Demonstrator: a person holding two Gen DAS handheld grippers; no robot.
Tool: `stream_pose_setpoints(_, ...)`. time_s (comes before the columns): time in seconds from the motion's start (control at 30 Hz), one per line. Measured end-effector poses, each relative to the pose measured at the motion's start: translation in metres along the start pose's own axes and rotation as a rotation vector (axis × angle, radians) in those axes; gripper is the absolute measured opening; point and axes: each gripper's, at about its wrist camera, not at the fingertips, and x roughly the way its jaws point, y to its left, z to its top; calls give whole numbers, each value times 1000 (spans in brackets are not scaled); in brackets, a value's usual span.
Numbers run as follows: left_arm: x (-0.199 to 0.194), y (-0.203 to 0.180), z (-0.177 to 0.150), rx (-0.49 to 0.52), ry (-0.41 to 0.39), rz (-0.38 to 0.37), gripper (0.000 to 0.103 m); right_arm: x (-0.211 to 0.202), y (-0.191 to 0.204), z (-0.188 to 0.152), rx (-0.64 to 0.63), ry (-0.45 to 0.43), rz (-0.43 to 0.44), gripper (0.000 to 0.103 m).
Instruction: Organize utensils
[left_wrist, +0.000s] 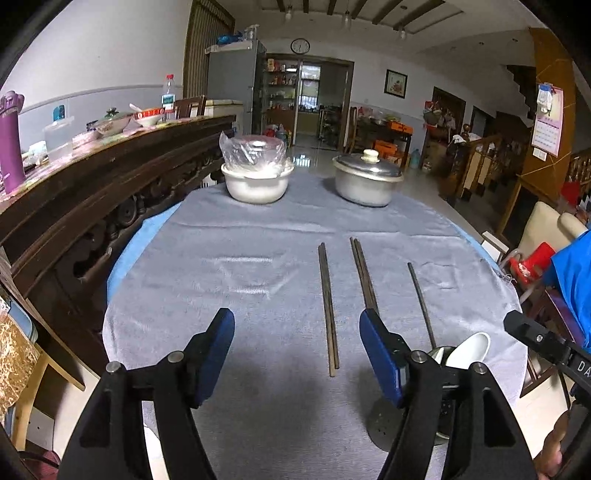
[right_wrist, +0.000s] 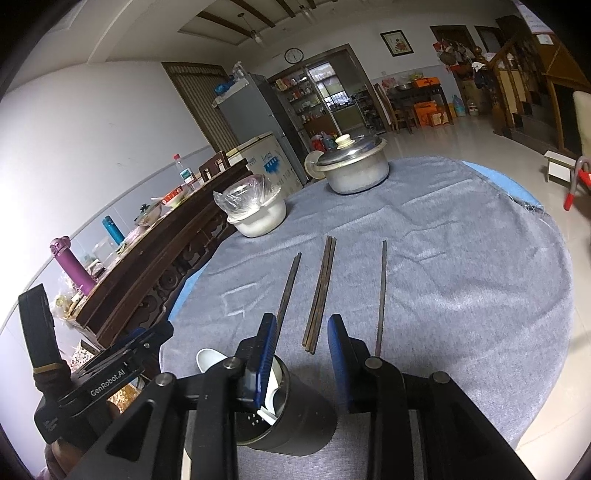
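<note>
Chopsticks laid out on the cloth-covered desk (left_wrist: 258, 266), holder at the near edge; both tongs spread and empty.

Counted: one single chopstick (left_wrist: 328, 306) on the left, a touching pair of chopsticks (left_wrist: 364, 275) in the middle, one thinner dark stick (left_wrist: 421, 302) on the right, so four sticks, all roughly parallel and pointing away. One dark perforated utensil holder (right_wrist: 295, 417) stands upright near the sticks' close ends, a white spoon (right_wrist: 208, 360) already in it. Left tongs (left_wrist: 297, 354) hover over the cloth, jaws wide, holding nothing; right tongs (right_wrist: 302, 365) likewise, above the holder. Judgement: sticks look light, stiff, smooth and thin, lying flat on soft cloth, so likely to roll or slip. Best pinched across the shaft toward the thicker end; the pair perhaps together. Holder may tip if knocked.
</note>
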Motion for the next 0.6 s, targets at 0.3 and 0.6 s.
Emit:
stream_pose_setpoints(0.3, 37, 34, -3, -65, 112, 21, 71, 10, -23, -2, 53, 25, -26, 31)
stream_pose_setpoints(0.6, 101, 34, 12, -30, 214, -2, 71, 29, -49, -7, 110, 75, -38, 31)
